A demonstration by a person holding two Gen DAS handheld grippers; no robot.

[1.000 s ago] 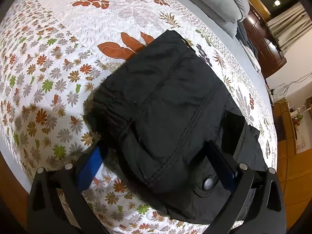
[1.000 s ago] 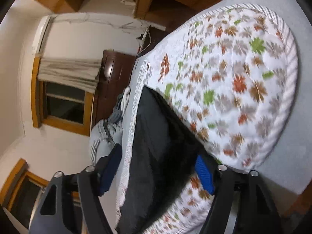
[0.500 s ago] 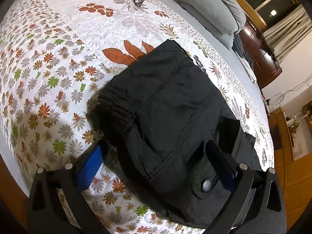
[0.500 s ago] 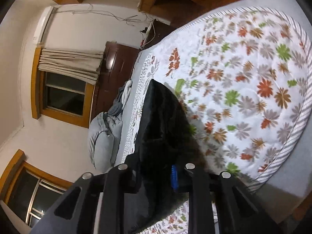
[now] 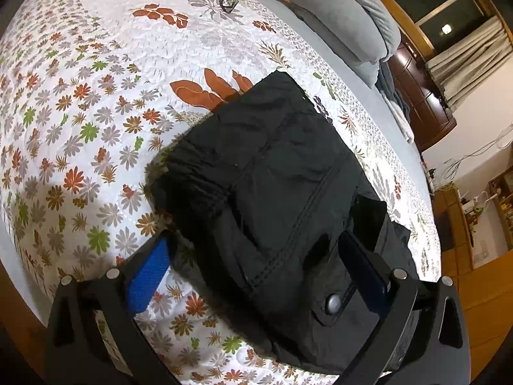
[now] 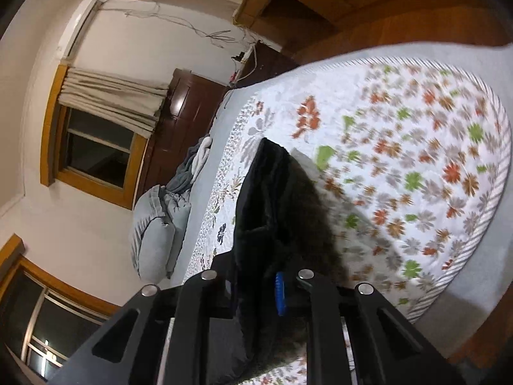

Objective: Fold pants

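Note:
Black pants [image 5: 272, 192] lie folded into a thick bundle on the flowered quilt [image 5: 80, 96]. A snap button shows on a pocket flap at the near end. My left gripper [image 5: 253, 272] is open, its blue-padded fingers [image 5: 147, 276] standing on either side of the bundle's near end, the right one lying on the cloth. In the right wrist view my right gripper [image 6: 256, 292] is shut on the edge of the pants [image 6: 282, 208], and the black cloth runs away from the jaws across the quilt [image 6: 416, 160].
Grey pillows [image 5: 340, 22] lie at the head of the bed. A small dark object [image 5: 227, 1] rests on the far quilt. A dark wooden cabinet [image 5: 423, 102], curtains and window stand beyond. The bed's edge and wooden floor [image 6: 384, 9] lie close by.
My right gripper has closed from wide open onto the edge of the pants. My left gripper stays open around the bundle and has drawn back slightly.

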